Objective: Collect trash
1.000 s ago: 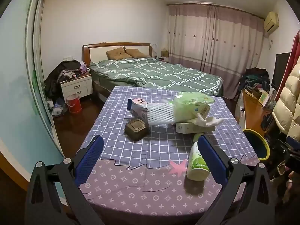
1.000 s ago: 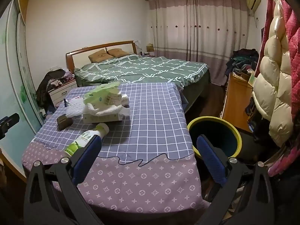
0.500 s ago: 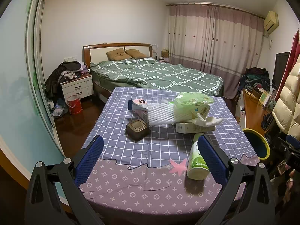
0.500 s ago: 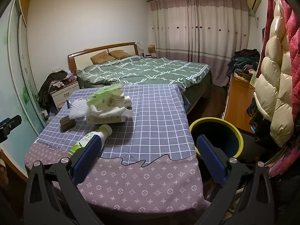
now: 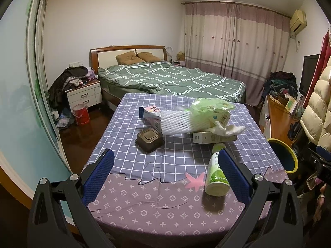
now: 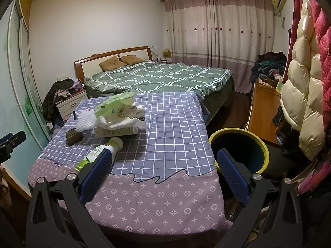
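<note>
**Both grippers spread wide above a table of scattered trash**

At the far left of the left wrist view stands a white two-drawer nightstand heaped with dark clothes, with a small red bucket on the floor before it. Behind them lies a bed with a green checked quilt.

The table under a purple-and-blue checked cloth fills the middle. The left gripper hovers over its near edge, blue-padded fingers set wide apart and holding nothing. On the cloth, from left: a brown square ribbed plastic box; a pink-and-white small carton behind it; a white foam mesh sleeve touching the carton; a crumpled light green plastic wrapper resting on the sleeve; and a long cream cardboard box beneath that pile. Nearer, a white plastic bottle with a green label lies on its side, just beside the gripper's right finger. A pink star-shaped scrap lies flat just left of the bottle.

In the right wrist view, the right gripper also hangs over the near table edge with its fingers wide and empty; the bottle lies partly behind its left finger. To the right of the table, on the floor, stands a dark round bin with a yellow rim, close behind the right finger. Farthest right hangs a cream puffer coat.
</note>
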{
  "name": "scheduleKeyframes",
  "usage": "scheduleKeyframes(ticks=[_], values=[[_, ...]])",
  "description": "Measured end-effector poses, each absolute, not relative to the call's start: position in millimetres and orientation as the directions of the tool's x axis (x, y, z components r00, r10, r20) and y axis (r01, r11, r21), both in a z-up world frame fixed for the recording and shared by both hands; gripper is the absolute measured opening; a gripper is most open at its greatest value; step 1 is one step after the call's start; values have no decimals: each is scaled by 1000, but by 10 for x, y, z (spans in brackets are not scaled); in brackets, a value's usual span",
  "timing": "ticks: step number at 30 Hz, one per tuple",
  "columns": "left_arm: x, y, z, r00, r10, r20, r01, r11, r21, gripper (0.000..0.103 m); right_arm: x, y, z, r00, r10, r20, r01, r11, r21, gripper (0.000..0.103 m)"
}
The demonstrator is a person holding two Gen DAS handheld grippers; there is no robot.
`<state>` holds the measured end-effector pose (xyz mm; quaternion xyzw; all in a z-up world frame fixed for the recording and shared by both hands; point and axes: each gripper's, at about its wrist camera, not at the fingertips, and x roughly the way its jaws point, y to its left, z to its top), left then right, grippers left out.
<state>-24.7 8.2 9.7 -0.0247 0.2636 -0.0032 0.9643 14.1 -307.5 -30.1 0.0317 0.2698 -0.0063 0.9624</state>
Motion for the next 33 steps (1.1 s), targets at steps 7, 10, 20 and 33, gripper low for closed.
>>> scheduleKeyframes(ticks=[7,10,20,33], values=[[-219,75,66,858,-20,-514,-6,999,-48,99,162,-3072,-326,851,11,-525,26,998,64,97],[-209,69,49,856,-22,-517,-4,999,-49,99,164,-3068,-328,851,12,-525,25,998,63,97],[-193,65,31,853,-20,-521,-6,999,-48,99,170,-3071,-337,850,13,-527,25,998,65,97],[-185,67,13,851,-19,-525,-7,999,-49,99,170,-3081,-348,847,15,-531,26,997,70,97]])
